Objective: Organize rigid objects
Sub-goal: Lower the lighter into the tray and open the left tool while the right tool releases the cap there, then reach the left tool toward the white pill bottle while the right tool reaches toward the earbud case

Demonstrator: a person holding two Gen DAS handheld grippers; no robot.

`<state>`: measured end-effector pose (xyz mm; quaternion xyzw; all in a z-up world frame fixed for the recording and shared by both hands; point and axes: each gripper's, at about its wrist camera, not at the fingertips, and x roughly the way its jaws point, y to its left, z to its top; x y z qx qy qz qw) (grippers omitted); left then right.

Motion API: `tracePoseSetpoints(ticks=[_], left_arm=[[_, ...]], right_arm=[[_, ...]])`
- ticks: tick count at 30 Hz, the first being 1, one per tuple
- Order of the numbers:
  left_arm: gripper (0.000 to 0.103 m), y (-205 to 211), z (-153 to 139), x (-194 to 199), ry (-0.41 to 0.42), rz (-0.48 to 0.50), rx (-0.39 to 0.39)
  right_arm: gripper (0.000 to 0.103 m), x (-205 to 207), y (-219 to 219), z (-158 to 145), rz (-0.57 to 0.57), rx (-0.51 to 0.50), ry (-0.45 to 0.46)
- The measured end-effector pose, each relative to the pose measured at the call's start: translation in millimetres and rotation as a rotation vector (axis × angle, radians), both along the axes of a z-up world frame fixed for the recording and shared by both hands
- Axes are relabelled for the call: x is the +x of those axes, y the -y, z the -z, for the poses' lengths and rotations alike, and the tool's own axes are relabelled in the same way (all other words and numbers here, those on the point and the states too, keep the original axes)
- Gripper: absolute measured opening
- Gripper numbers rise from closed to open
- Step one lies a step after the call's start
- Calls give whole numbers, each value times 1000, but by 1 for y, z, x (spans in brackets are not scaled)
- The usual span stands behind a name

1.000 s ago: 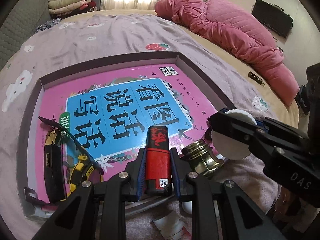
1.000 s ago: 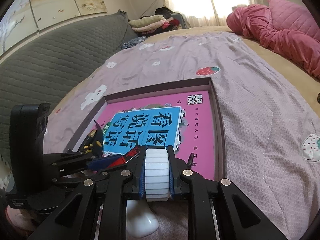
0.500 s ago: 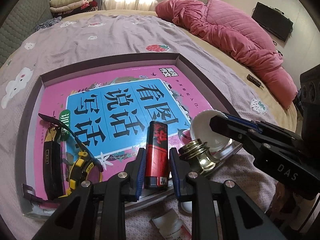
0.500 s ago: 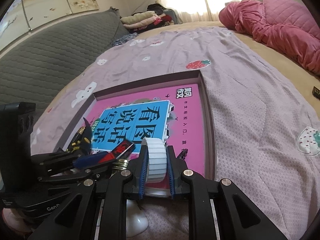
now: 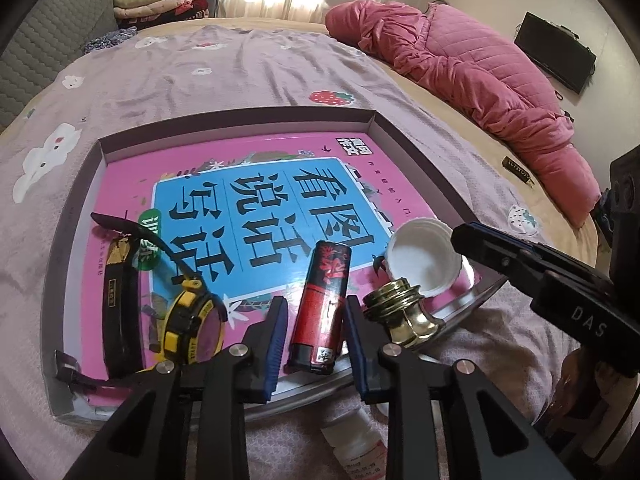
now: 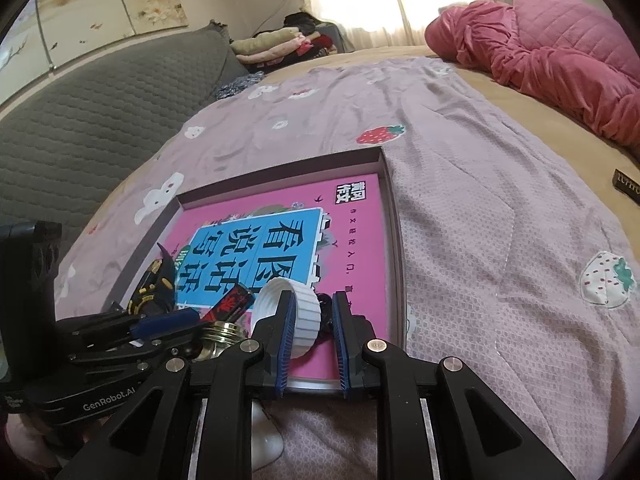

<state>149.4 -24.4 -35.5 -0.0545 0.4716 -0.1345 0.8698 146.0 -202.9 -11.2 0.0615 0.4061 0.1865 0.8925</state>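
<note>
A red and black lighter (image 5: 322,304) lies on the pink book (image 5: 360,168) inside the shallow box tray (image 5: 240,118). My left gripper (image 5: 316,316) straddles it, jaws opening, with a gap on each side of the lighter. A white ribbed cap (image 6: 308,318) rests tipped on the book by the tray's near right corner, hollow side up (image 5: 424,256). My right gripper (image 6: 311,308) stands narrowly apart around it. The cap leans on the left pad and a gap shows at the right pad.
A brass knob (image 5: 404,316) sits at the tray's near edge between the grippers. A yellow tape measure (image 5: 188,328) and a black strap (image 5: 116,292) lie in the tray's left part. A white bottle (image 5: 352,440) lies below on the bedspread. A pink quilt (image 5: 460,64) is heaped at far right.
The left jaws let go of the lighter, which now lies on the book. The right gripper came down with the cap, and the cap has tipped onto the book.
</note>
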Motion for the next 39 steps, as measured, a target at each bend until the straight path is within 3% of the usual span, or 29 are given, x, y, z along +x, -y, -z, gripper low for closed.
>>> tracePoseSetpoints(ticks=[21, 24, 27, 36, 39], left_arm=[[33, -10, -10, -19, 38, -17, 10], [38, -11, -11, -22, 43, -20, 9], [46, -12, -13, -26, 48, -22, 4], [47, -10, -21, -37, 71, -17, 7], [47, -9, -24, -41, 80, -18, 11]], right_arm=[[25, -9, 11, -5, 26, 6, 6], [26, -9, 11, -5, 27, 3, 7], [35, -11, 12, -6, 24, 8, 8], [43, -16, 12, -9, 13, 15, 26], [52, -19, 13, -12, 0, 37, 35]])
